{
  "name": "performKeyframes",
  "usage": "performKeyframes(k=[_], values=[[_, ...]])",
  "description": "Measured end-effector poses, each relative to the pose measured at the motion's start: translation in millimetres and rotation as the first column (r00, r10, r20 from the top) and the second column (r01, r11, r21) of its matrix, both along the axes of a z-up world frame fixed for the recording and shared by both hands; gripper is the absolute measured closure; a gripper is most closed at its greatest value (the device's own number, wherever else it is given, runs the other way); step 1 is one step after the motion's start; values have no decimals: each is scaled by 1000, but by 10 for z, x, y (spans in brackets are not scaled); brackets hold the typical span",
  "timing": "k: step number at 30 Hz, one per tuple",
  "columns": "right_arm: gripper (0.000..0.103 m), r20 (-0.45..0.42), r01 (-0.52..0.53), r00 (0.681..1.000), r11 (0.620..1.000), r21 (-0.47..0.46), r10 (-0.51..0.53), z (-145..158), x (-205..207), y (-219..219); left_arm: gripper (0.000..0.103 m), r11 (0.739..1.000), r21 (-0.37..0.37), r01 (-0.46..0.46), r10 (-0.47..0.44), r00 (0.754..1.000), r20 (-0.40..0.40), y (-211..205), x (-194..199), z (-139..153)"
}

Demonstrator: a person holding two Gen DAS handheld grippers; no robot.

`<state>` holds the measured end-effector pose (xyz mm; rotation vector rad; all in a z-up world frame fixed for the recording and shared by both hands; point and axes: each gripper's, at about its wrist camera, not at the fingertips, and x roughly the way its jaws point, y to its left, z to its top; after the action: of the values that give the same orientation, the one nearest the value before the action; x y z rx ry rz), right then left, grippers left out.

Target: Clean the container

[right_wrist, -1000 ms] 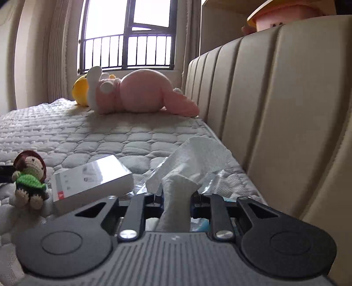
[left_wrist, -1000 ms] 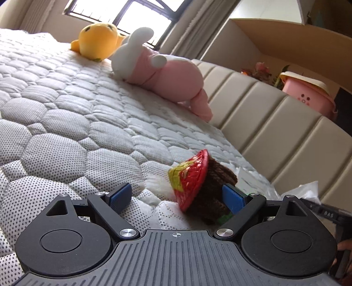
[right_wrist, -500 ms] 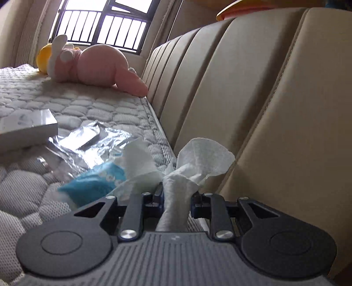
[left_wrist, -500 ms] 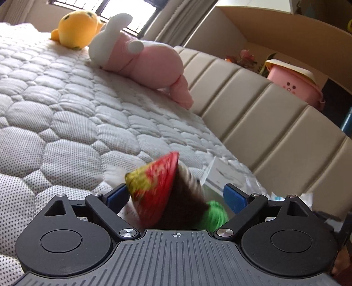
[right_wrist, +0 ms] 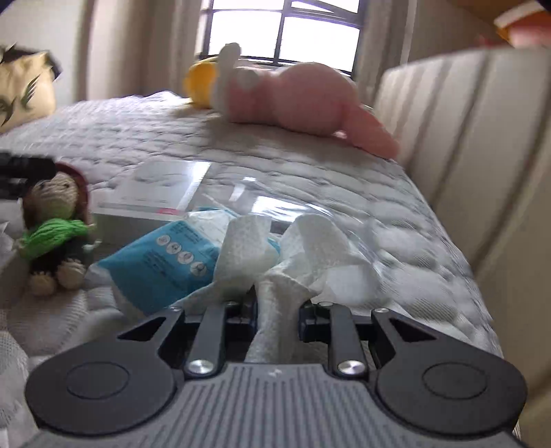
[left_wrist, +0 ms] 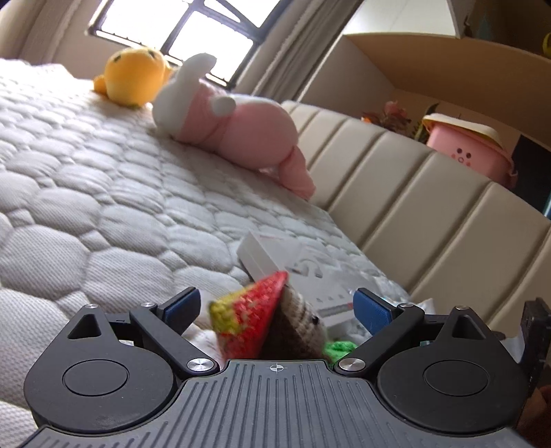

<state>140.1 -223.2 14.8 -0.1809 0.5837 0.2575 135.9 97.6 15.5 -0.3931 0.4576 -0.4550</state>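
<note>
On the quilted white mattress (left_wrist: 103, 213), far left in the right wrist view, a yellow cushion with a dark print (right_wrist: 24, 86) sits blurred at the bed's edge. Just right of it, low in that view, a crocheted doll (right_wrist: 55, 227) in a green scarf and red hat stands near the left gripper (left_wrist: 275, 308), whose blue-padded fingers (left_wrist: 370, 310) are spread wide on either side of the doll's head, apart from it as far as the left wrist view shows. Next to the doll lies a flat white box (right_wrist: 155, 193), and beside that a blue tissue packet (right_wrist: 165, 262) with loose white tissues spilling out. A clear plastic container (right_wrist: 275, 203), hard to outline because of glare, rests on the mattress behind the packet, touching or overlapping the box's right edge. Near the middle, the right gripper (right_wrist: 277, 310) has its fingers pressed together on a twisted white tissue (right_wrist: 275, 303) that rises from between them. Farther back, a yellow plush (left_wrist: 134, 79) and a pink-and-white rabbit plush (left_wrist: 234, 127) lie by the window (left_wrist: 179, 31). To the right runs the beige padded headboard (left_wrist: 430, 213), with a pink tub with a face (left_wrist: 468, 151) on the shelf behind it.
</note>
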Motion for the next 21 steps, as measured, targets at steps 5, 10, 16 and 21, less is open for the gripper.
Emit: performKeyframes(k=[5, 10, 16, 21], values=[[74, 6, -140, 990, 990, 4, 140, 131, -11, 424, 4, 998, 20, -60, 60, 998, 29, 115, -94, 57], [8, 95, -22, 995, 999, -47, 26, 296, -90, 134, 4, 994, 34, -99, 98, 995, 26, 177, -185, 40], [4, 115, 170, 976, 979, 115, -183, 473, -299, -548, 3, 979, 89, -183, 177, 982, 69, 96, -361, 101], [4, 184, 42, 978, 958, 285, -97, 509, -621, -476, 1, 964, 125, -233, 226, 972, 67, -77, -646, 122]])
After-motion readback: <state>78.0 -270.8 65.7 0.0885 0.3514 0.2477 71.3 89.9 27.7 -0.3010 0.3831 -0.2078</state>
